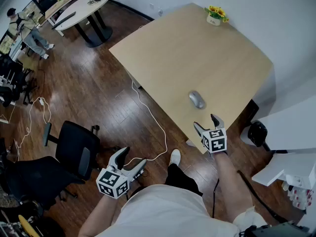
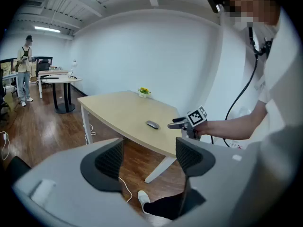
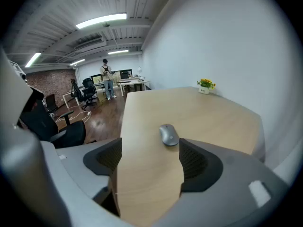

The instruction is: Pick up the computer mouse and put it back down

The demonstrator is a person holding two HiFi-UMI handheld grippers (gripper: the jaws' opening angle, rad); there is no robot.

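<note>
The computer mouse (image 1: pixel 197 100) lies on the surface (image 1: pixel 168 58). The right gripper (image 1: pixel 209 124) hovers near it, jaws apart and empty. The left gripper (image 1: pixel 130 162) hangs over the floor, jaws apart.

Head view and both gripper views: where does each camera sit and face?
Head view: on the person's head, looking steeply down at the table and mouse; shows torso, left gripper, right gripper.
Left gripper view: on the left gripper, over the floor, facing the table; shows own open jaws, the person's right arm.
Right gripper view: on the right gripper, facing along the tabletop at the mouse beyond its open jaws.
Shared: all three show the mouse and flower pot.
</note>
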